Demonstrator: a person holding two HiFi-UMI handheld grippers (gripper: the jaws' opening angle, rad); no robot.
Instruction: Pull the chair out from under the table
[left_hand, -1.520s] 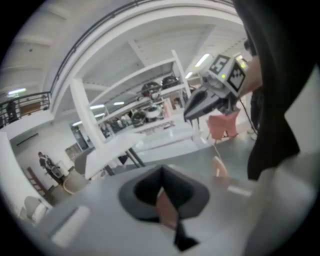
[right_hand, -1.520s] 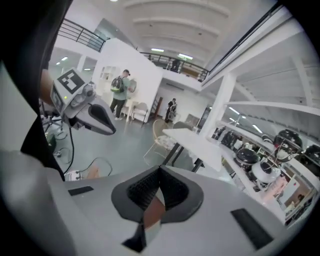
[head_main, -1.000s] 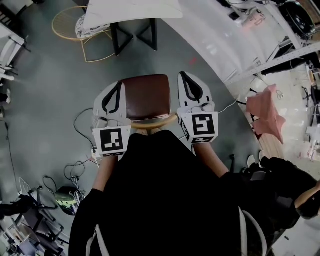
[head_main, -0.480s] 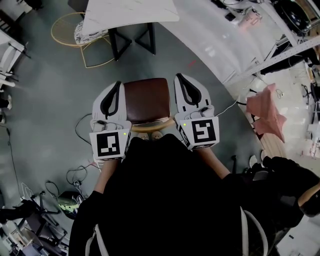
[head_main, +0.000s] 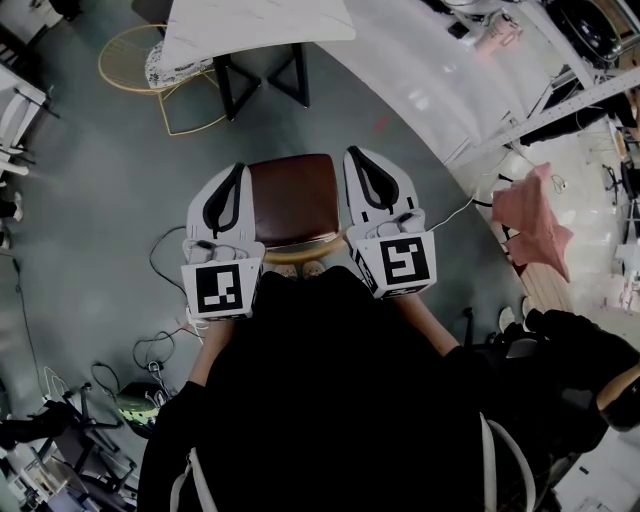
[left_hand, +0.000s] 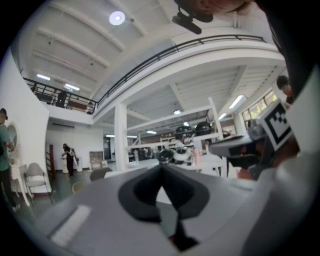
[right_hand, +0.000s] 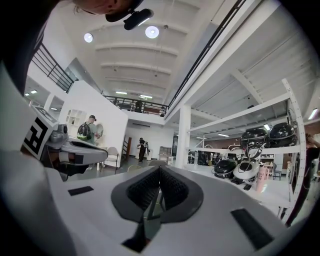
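Observation:
The chair (head_main: 293, 198) has a brown seat and a curved wooden back rail, and stands on the grey floor in front of me, apart from the white table (head_main: 255, 20) at the top of the head view. My left gripper (head_main: 237, 170) hovers over the chair's left side and my right gripper (head_main: 354, 154) over its right side; both point away from me. Neither touches the chair. In the left gripper view the left gripper (left_hand: 161, 168) has its jaws shut on nothing. The right gripper (right_hand: 160, 170) is likewise shut and empty, and the chair shows in neither gripper view.
A gold wire stool (head_main: 140, 60) sits left of the table's black legs (head_main: 262, 75). Cables (head_main: 160, 270) and a helmet (head_main: 135, 395) lie on the floor at left. A long white counter (head_main: 440, 80) and a pink cloth (head_main: 530, 215) are at right. Another person (head_main: 570, 350) stands at lower right.
The left gripper has risen a little and rolled slightly. The right gripper has stayed where it was, and the chair shows no clear move of its own. Both stay shut.

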